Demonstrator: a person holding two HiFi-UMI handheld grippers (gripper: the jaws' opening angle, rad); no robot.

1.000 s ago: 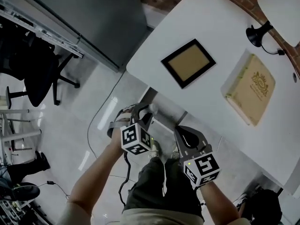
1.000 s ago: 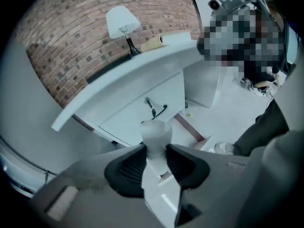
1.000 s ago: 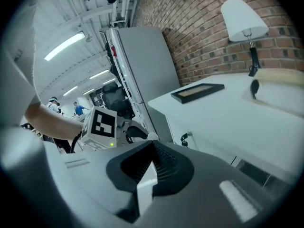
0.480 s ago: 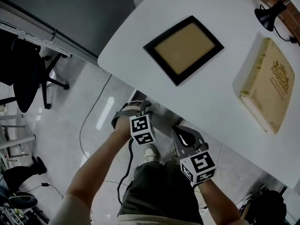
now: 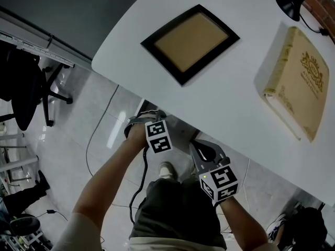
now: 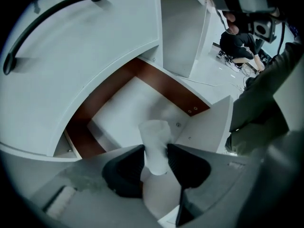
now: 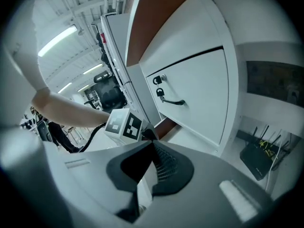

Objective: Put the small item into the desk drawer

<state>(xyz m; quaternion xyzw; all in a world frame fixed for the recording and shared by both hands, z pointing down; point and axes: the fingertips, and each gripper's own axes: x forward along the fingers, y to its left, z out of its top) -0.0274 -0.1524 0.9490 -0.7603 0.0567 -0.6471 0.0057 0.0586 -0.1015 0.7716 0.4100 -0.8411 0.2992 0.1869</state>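
In the left gripper view, my left gripper [image 6: 155, 152] points straight down with a small white cylindrical item [image 6: 154, 136] between its pads. Its jaws have just been opening, and both pads still touch the item. Below it lies the open desk drawer [image 6: 124, 109], white-floored with brown walls. In the head view the left gripper [image 5: 146, 122] reaches under the white desk's [image 5: 235, 95] front edge. My right gripper [image 5: 203, 149] hangs beside it, jaws together, nothing held; in its own view the right gripper [image 7: 152, 144] faces the left gripper's marker cube [image 7: 123, 125].
A black picture frame [image 5: 189, 33], a cream book [image 5: 298, 80] and a black lamp [image 5: 290, 1] sit on the desk. A white front with a black handle [image 6: 47, 13] curves above the drawer. A keyed drawer front [image 7: 190, 94], a router [image 7: 259, 158] and an office chair [image 5: 26, 82] are nearby.
Both grippers have sunk lower in front of the desk, and the left one has slid under the desk's edge. The head view has leaned further over the desk top.
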